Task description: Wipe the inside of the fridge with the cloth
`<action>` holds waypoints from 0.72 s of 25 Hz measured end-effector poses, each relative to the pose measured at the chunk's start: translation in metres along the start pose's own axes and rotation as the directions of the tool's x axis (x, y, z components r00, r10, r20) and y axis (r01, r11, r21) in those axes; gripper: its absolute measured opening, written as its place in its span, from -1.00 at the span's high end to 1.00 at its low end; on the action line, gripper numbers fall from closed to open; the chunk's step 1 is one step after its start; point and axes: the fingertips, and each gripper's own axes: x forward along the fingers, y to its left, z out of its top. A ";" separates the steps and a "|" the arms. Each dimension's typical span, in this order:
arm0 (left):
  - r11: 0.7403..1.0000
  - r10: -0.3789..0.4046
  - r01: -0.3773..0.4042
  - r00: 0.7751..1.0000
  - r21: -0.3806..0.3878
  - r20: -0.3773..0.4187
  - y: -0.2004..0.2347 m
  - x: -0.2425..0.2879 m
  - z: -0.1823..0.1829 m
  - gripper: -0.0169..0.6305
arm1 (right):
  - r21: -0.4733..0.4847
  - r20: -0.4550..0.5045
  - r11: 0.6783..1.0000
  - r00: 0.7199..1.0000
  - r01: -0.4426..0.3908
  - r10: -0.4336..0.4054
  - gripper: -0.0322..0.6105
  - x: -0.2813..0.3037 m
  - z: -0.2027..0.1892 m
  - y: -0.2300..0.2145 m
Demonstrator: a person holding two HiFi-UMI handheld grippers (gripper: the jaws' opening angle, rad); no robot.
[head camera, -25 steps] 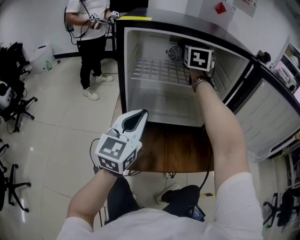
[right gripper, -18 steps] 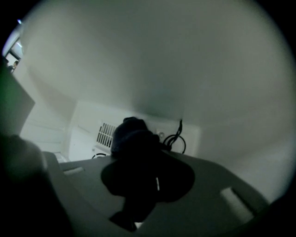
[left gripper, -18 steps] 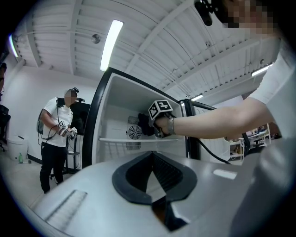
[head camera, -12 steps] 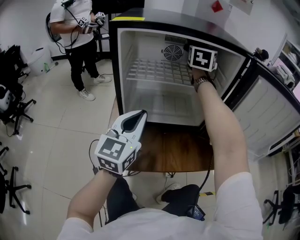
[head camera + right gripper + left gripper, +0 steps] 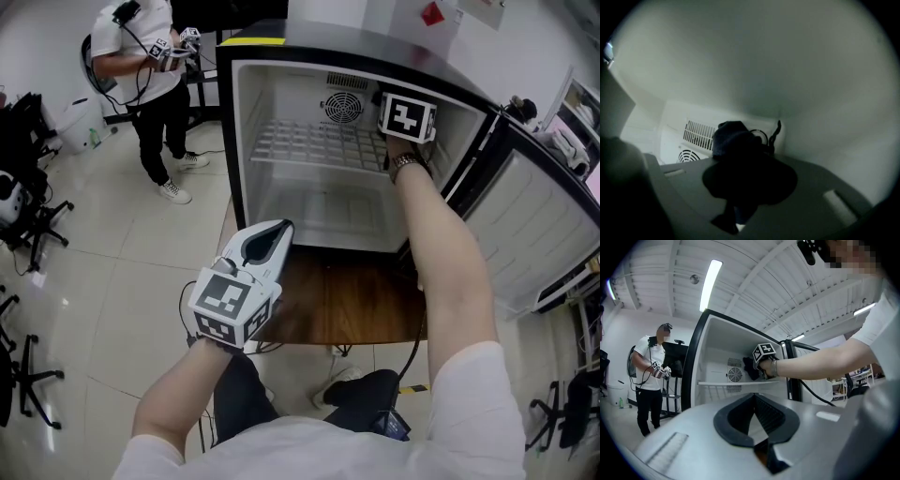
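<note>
A person (image 5: 150, 66) in a white top stood far off to the left of the left gripper (image 5: 278, 230), well apart from it. That gripper was held level outside the fridge (image 5: 241, 159), pointing at the open cabinet, its jaws pressed together with nothing between them. Ahead of it, inside the cabinet, ran the wire shelf (image 5: 309, 142), and above that the round fan grille (image 5: 345, 105) sat in the back wall. Further right, the right gripper (image 5: 743, 161) reached deep into the upper compartment above the shelf, its jaws clamped on the dark cloth (image 5: 732, 138). The cloth bunched out just ahead of the jaw tips, close to the back wall and just right of the fan grille; whether it pressed on the wall could not be told. The open fridge door (image 5: 539, 234) hung to the right of that arm.
</note>
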 end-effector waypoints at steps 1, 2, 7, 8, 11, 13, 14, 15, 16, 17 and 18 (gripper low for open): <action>1.000 0.001 -0.001 1.000 0.003 0.001 0.000 0.000 0.002 0.93 | 0.014 -0.018 1.000 1.000 0.005 -0.004 0.70 -0.001 -0.004 -0.001; 1.000 0.002 -0.002 1.000 0.007 0.001 0.000 -0.001 0.004 0.93 | 0.035 -0.045 0.999 0.999 0.011 -0.010 0.70 -0.002 -0.011 -0.003; 1.000 -0.018 0.018 1.000 0.016 0.010 -0.005 0.008 0.015 0.93 | 0.066 0.003 0.997 0.999 -0.044 0.044 0.70 -0.015 -0.004 0.005; 1.000 -0.026 0.026 1.000 0.012 0.013 -0.007 0.011 0.019 0.93 | 0.067 0.019 0.996 0.998 -0.059 0.058 0.70 -0.020 -0.001 0.007; 0.998 -0.060 0.061 0.998 -0.022 0.019 -0.010 0.027 0.034 0.93 | 0.078 0.045 0.992 0.994 -0.101 0.097 0.70 -0.039 0.004 0.015; 0.994 -0.085 0.086 0.996 -0.063 0.028 -0.011 0.038 0.044 0.93 | 0.082 0.059 0.988 0.990 -0.129 0.125 0.70 -0.053 0.005 0.020; 0.992 -0.095 0.098 0.995 -0.086 0.035 -0.012 0.043 0.050 0.93 | 0.082 0.064 0.986 0.988 -0.143 0.138 0.70 -0.061 0.005 0.023; 0.988 -0.103 0.107 0.994 -0.110 0.043 -0.012 0.048 0.055 0.91 | 0.080 0.069 0.984 0.986 -0.158 0.153 0.70 -0.069 0.004 0.026; 0.984 -0.111 0.117 0.993 -0.134 0.051 -0.012 0.054 0.061 0.85 | 0.076 0.074 0.982 0.983 -0.174 0.168 0.70 -0.077 0.004 0.028; 0.979 -0.119 0.127 0.991 -0.158 0.059 -0.012 0.059 0.067 0.77 | 0.072 0.081 0.979 0.979 -0.190 0.185 0.70 -0.086 0.005 0.031; 0.974 -0.128 0.139 0.989 -0.181 0.068 -0.014 0.065 0.073 0.68 | 0.068 0.090 0.976 0.975 -0.208 0.201 0.70 -0.096 0.006 0.033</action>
